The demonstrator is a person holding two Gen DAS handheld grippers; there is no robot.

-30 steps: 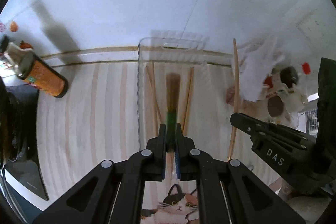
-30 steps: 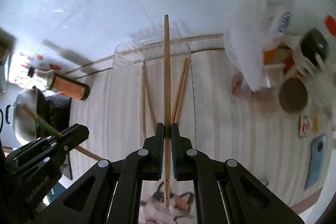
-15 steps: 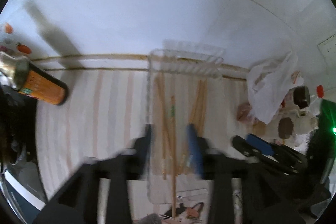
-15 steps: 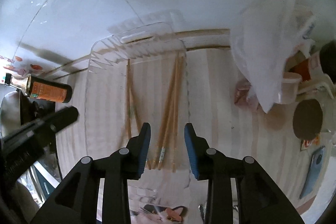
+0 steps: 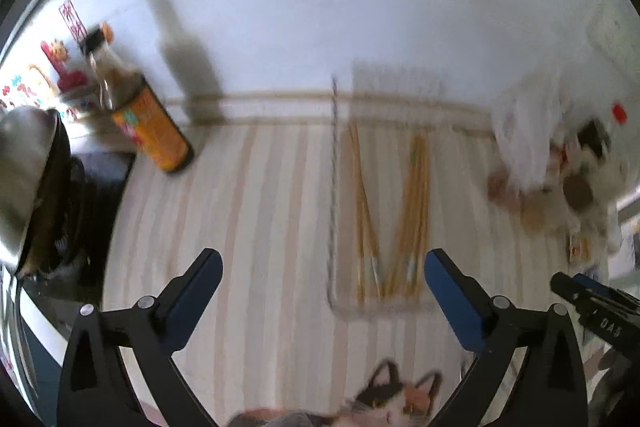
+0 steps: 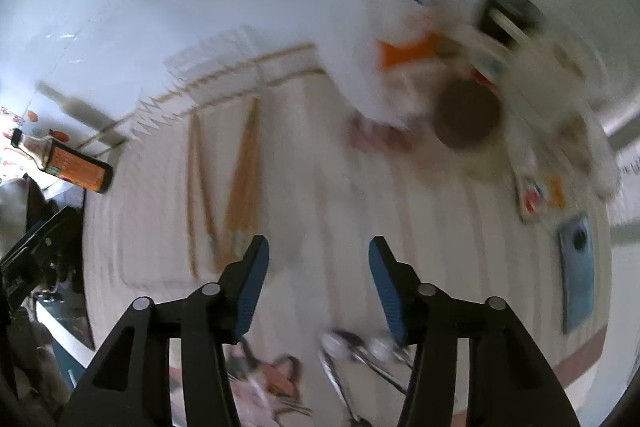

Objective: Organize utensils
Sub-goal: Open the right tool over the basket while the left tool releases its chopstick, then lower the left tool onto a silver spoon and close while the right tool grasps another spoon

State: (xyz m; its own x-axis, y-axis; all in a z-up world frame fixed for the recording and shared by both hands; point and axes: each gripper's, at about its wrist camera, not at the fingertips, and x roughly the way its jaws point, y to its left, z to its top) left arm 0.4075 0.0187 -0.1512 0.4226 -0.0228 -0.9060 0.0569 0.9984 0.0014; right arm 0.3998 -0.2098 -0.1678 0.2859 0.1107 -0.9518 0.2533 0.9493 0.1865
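Wooden chopsticks (image 5: 384, 223) are seen lying in a clear plastic tray (image 5: 334, 211) ahead of the emptied, widely parted left gripper (image 5: 320, 277) and the still-opening, empty right gripper (image 6: 316, 267).

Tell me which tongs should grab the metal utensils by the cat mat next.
Right, probably. The right tongs, opening and empty, hang just above the metal utensils. The left tongs, also empty, face the chopsticks in the clear tray.

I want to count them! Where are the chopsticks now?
The chopsticks lie in the clear tray on the striped mat, right of the bottle in the left wrist view.
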